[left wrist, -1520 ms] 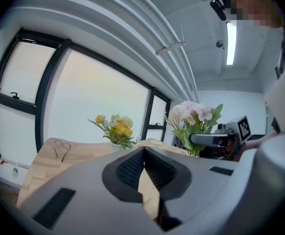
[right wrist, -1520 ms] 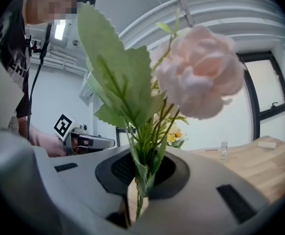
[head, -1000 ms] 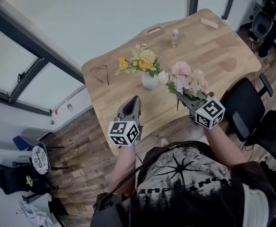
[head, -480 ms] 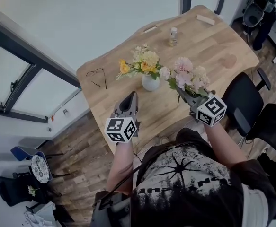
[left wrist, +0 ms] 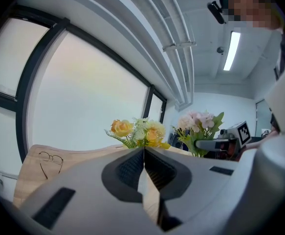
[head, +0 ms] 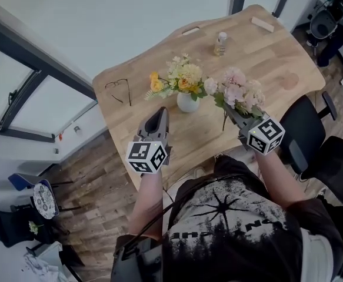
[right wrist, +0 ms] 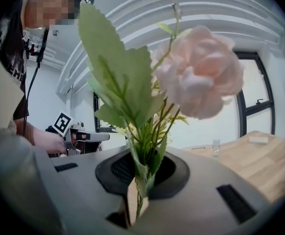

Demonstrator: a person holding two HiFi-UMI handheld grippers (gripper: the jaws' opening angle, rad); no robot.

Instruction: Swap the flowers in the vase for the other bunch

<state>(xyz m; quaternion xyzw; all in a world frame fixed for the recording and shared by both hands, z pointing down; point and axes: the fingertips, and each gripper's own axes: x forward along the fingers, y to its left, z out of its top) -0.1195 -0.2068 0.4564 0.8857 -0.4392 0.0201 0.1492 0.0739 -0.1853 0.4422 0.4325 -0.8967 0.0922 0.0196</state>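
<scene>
- The left gripper [head: 162, 111] is holding its jaws pressed fully together, with nothing between them; the left gripper view [left wrist: 143, 150] is showing the pads meeting edge to edge.
- It is hovering over the near part of the table [head: 265, 57], pointing at the vase [head: 187, 102], near it but not touching.
- The white vase is standing upright near the table's middle, carrying the yellow bunch [head: 179, 78]; in the left gripper view those yellow and cream blooms [left wrist: 138, 132] are sitting straight beyond the closed jaws.
- The right gripper [head: 229, 110] is clamping the green stems of the pink bunch [head: 239, 91], jaws nearly closed around them.
- In the right gripper view [right wrist: 140, 180] the stems are running up between the pads, with a leaf and one pale pink bloom [right wrist: 201, 72] filling the frame above.
- The pink bunch is being held in the air just to the right of the vase, blooms close beside the yellow ones, not in the vase.
- Glasses [head: 119, 90] are lying at the table's left edge.
- A small bottle [head: 220, 43] is standing on the far side, and a wooden block [head: 262, 24] is lying near the far right corner.
- A black chair [head: 303, 135] is sitting at the table's right side, beside the person's right arm.
</scene>
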